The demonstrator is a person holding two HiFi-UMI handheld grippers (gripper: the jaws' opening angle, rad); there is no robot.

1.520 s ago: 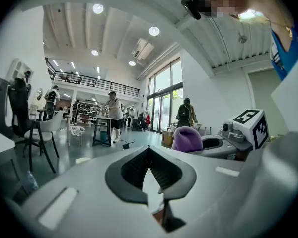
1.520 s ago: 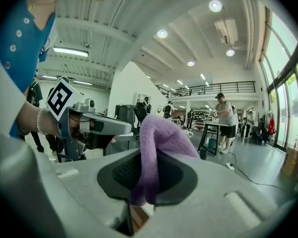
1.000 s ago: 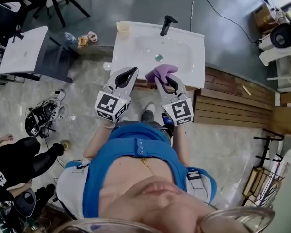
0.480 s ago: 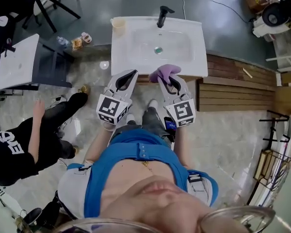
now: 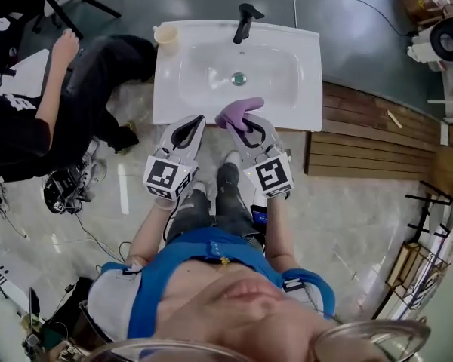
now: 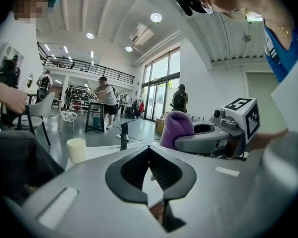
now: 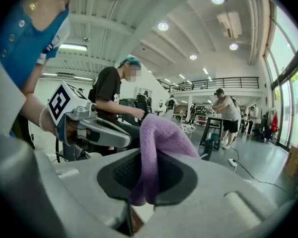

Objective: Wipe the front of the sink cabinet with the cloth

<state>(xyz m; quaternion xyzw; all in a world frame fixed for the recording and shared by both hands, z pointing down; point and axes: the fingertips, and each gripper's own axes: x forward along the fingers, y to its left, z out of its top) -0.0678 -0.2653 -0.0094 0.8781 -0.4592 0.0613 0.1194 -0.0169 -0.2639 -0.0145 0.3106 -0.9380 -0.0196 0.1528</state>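
A white sink point(image 5: 287, 104) with a black tap point(image 5: 244, 21) tops the cabinet below me; from the head view the cabinet front is hidden under the sink's near edge. My right gripper point(image 5: 251, 124) is shut on a purple cloth point(image 5: 237, 111), which sticks up over the sink's front rim. In the right gripper view the cloth point(image 7: 156, 148) is pinched between the jaws. My left gripper point(image 5: 193, 124) hovers just left of it at the same rim, jaws closed with nothing in them. The left gripper view shows the cloth point(image 6: 176, 128) to its right.
A person in black point(image 5: 38, 111) crouches at the sink's left. A pale cup point(image 5: 165, 34) stands on the sink's back left corner. Wooden decking point(image 5: 370, 145) runs along the right. Cables and gear point(image 5: 64, 191) lie on the floor at left.
The person in black has moved from the lower left up to beside the sink's left end. Both grippers stay at the sink's front edge, the cloth still held.
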